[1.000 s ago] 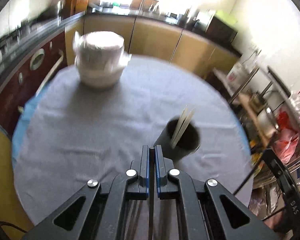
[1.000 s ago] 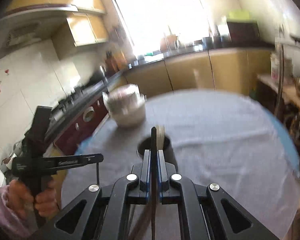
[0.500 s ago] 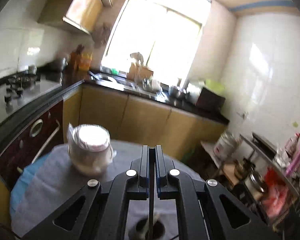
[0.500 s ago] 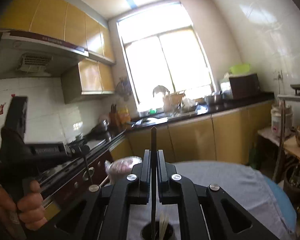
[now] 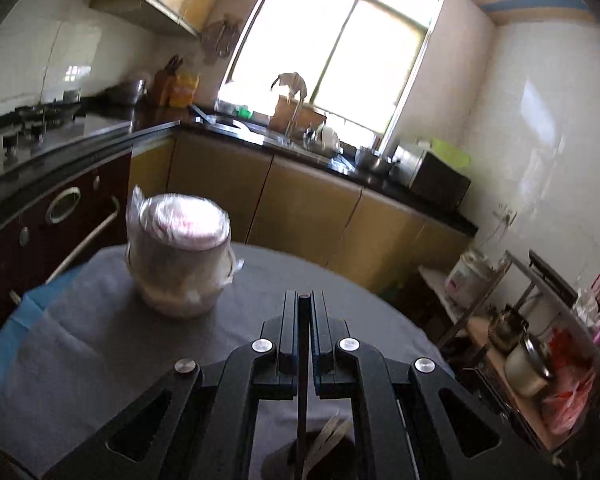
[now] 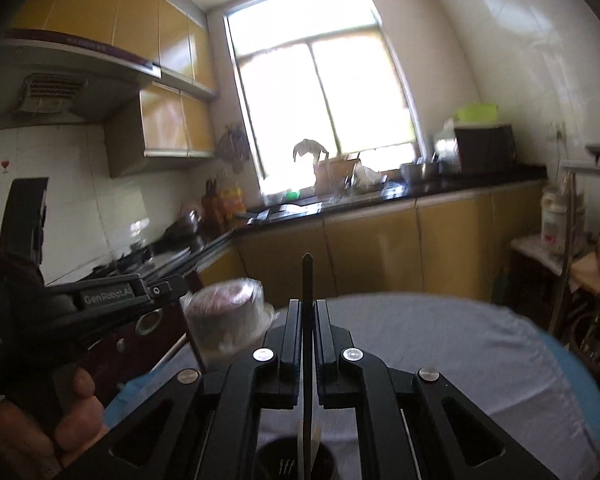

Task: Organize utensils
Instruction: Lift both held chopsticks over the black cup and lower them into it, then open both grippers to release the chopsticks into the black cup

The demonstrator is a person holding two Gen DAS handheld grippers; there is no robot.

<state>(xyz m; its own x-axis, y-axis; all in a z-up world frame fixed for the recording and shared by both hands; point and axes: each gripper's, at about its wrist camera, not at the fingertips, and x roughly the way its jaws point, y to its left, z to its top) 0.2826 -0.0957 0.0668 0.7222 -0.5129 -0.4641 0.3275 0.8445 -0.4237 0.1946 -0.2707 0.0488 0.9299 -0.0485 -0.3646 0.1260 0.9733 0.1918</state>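
Utensils here are thin dark sticks, one clamped in each gripper. In the right wrist view a slim black utensil [image 6: 307, 280] with a pointed tip stands upright between the clenched fingers of the right gripper [image 6: 308, 308], its lower end reaching down into a dark cylindrical holder [image 6: 292, 462] at the bottom edge, where pale chopsticks [image 6: 314, 436] and what look like fork tines also sit. In the left wrist view the left gripper [image 5: 304, 300] is likewise clenched on a thin dark stick [image 5: 303, 360], which runs down to the same holder [image 5: 284, 460] with pale chopsticks [image 5: 326, 434] leaning in it.

The holder stands on a round tabletop [image 6: 480, 344] under a grey cloth, with blue showing at the edge. Farther back on it sits a pot wrapped in clear plastic [image 5: 180, 256].

Seen from the right wrist view, the left gripper's black body carries the lettering "GenRobot.AI" [image 6: 107, 296], and a hand [image 6: 60, 412] grips its handle. Beyond lie yellow cabinets [image 5: 308, 216], a black counter and a bright window [image 6: 324, 120].
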